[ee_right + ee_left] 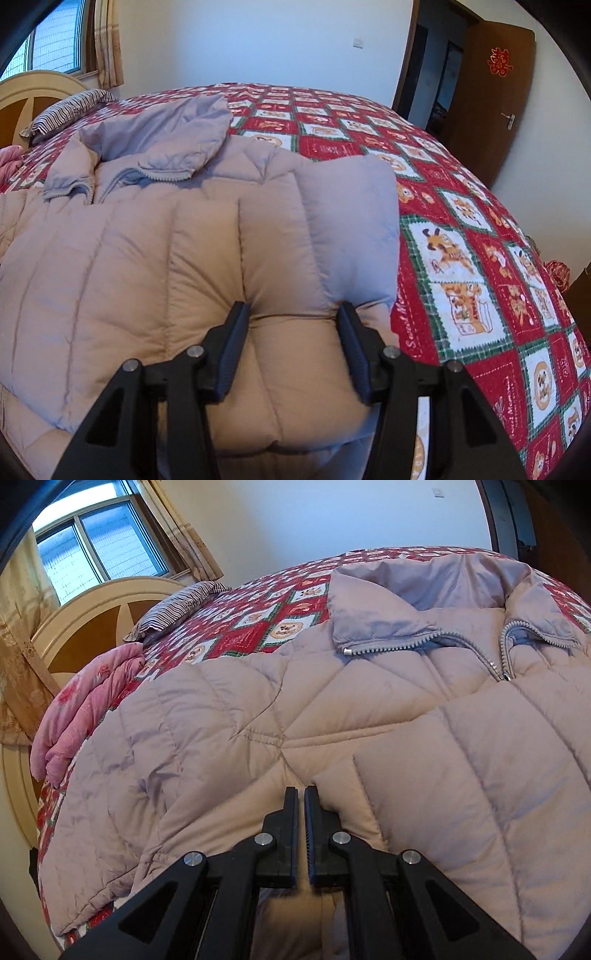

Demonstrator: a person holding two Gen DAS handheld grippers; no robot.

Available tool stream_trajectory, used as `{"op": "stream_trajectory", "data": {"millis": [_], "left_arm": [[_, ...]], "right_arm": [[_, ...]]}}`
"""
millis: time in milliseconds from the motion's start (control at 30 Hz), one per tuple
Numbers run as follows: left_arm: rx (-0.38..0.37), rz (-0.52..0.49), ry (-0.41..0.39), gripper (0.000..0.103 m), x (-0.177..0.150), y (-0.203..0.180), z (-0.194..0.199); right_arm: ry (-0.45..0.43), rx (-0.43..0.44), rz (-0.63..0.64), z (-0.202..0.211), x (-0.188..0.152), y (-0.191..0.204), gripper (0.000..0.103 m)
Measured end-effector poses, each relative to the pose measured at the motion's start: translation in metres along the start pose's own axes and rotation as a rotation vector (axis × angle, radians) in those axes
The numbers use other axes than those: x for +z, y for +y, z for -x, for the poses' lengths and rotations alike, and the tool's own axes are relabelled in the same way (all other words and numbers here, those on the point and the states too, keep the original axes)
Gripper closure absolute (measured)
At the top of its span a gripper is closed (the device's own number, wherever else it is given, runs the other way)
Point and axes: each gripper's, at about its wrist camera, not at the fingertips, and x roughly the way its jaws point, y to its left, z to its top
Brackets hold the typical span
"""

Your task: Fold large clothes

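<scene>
A large beige quilted down jacket lies spread on the bed, collar and half-open zipper toward the far side. My left gripper hovers low over the jacket's near part, its fingers nearly together with only a thin gap and no fabric visibly pinched. In the right wrist view the jacket has a sleeve folded over its right side. My right gripper is open, its two fingers straddling a puffy fold of that sleeve near the jacket's right edge.
The bed carries a red patchwork quilt. A striped pillow and a pink folded blanket lie by the cream headboard at left. A brown door stands at the far right.
</scene>
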Motion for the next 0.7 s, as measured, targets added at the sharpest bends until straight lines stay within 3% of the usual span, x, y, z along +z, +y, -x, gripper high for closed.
{"op": "stream_trajectory", "data": {"millis": [67,167,200,267,300,333,367,400,433,533,600,700], "left_arm": [[-0.032,0.029,0.015,0.099,0.001,0.008,0.004],[-0.142,0.178,0.014,0.099,0.003,0.045,0.026],[-0.164,0.215,-0.025,0.099,0.003,0.057,0.037],[-0.16,0.199,-0.05,0.098,0.005,0.059,0.046],[-0.152,0.174,-0.042,0.093,0.006,0.055,0.045],[-0.147,0.155,-0.033,0.089,0.006,0.052,0.042],[-0.142,0.134,-0.018,0.075,0.005,0.047,0.037],[-0.136,0.117,0.006,0.052,0.002,0.041,0.028],[-0.124,0.112,0.019,0.044,-0.001,0.038,0.022],[-0.138,0.122,0.01,0.035,-0.01,0.038,0.013],[-0.171,0.136,0.014,0.028,-0.011,0.039,0.01],[-0.189,0.154,0.019,0.025,-0.013,0.04,0.006]], "right_arm": [[0.008,-0.002,0.007,0.001,0.001,0.001,0.048],[0.029,-0.01,0.004,0.016,0.009,-0.004,0.045],[0.016,-0.016,-0.017,0.026,0.011,-0.007,0.04],[-0.083,-0.004,-0.085,0.056,0.012,-0.008,0.011],[-0.119,0.013,-0.084,0.066,0.012,-0.001,0.01],[-0.125,0.017,-0.062,0.069,0.014,0.008,0.01],[-0.122,0.023,-0.036,0.07,0.016,0.02,0.011],[-0.117,0.043,-0.016,0.069,0.018,0.031,0.013],[-0.102,0.074,0.005,0.064,0.017,0.043,0.02],[-0.028,0.093,0.075,0.041,0.011,0.068,0.039],[-0.001,0.091,0.083,0.025,0.002,0.072,0.038],[0.018,0.096,0.076,0.01,-0.005,0.072,0.038]]}}
